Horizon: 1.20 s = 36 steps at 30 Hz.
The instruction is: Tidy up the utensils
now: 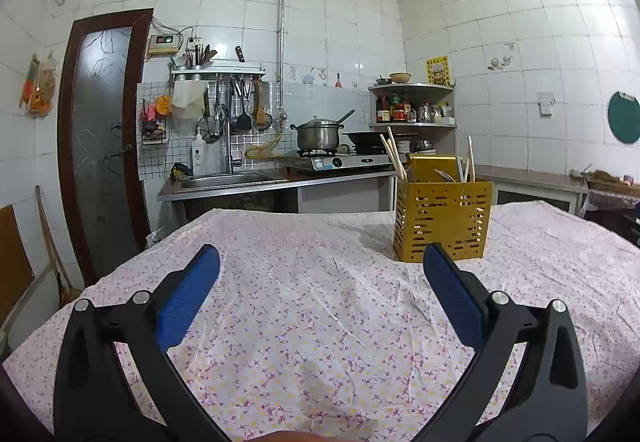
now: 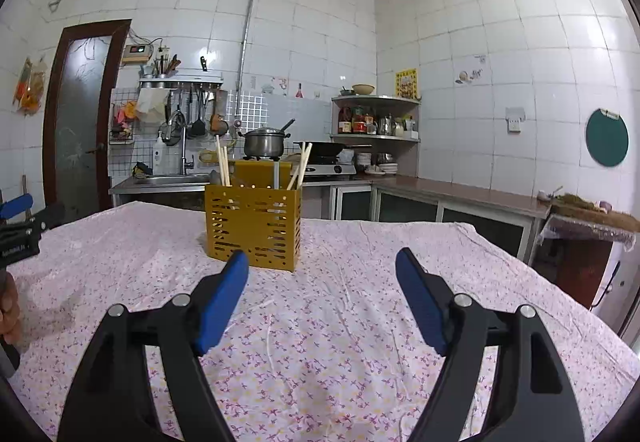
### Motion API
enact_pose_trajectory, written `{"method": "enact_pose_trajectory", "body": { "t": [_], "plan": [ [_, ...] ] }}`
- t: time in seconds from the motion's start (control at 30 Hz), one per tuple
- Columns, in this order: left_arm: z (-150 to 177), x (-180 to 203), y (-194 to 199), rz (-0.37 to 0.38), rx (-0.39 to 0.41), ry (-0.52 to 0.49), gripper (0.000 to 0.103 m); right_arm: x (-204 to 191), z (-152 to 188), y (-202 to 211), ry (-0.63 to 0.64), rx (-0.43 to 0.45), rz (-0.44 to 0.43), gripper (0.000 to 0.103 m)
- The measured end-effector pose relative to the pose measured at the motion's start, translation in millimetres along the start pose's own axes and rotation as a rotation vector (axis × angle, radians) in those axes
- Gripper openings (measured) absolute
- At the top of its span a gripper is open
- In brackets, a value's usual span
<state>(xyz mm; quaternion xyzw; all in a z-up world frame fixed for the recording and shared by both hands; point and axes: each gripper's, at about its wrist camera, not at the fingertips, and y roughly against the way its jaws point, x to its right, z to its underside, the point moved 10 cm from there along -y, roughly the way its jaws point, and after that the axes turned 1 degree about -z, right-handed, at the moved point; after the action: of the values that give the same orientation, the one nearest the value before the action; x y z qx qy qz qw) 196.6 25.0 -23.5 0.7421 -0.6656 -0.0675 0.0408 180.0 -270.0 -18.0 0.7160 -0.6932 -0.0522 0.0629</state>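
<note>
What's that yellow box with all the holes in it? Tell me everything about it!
The yellow utensil holder is a boxy caddy, plastic or painted metal by its look, with rows of slots cut through its walls. It stands upright on the flowered tablecloth, touched by neither gripper. Pale chopsticks lean out at both ends, and fork tines peek above the rim.

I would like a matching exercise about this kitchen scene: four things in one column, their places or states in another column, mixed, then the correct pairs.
Things:
1. yellow holder
2. chopsticks
3. steel pot
4. right tongs

Places or states:
A. on the stove
B. open, holding nothing
C. on the floral tablecloth
D. upright inside the holder

Pairs: 1-C, 2-D, 3-A, 4-B
</note>
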Motion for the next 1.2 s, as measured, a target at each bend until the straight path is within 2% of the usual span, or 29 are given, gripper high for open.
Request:
{"method": "enact_pose_trajectory", "body": {
  "t": [0.1, 0.6, 1.2],
  "plan": [
    [-0.8, 5.2, -0.3, 0.010, 0.001, -0.020, 0.098, 4.6, 2.6, -5.9, -0.022, -0.021, 0.006, 0.075],
    [2.6, -0.4, -3.7, 0.023, -0.016, 0.004, 0.098, 13.0, 9.2, -14.2, -0.067, -0.054, 0.019, 0.075],
    [1.3, -1.7, -0.3, 0.018, -0.005, 0.008, 0.098, 17.7, 10.5, -12.7, -0.078, -0.049, 0.036, 0.075]
  ]
}}
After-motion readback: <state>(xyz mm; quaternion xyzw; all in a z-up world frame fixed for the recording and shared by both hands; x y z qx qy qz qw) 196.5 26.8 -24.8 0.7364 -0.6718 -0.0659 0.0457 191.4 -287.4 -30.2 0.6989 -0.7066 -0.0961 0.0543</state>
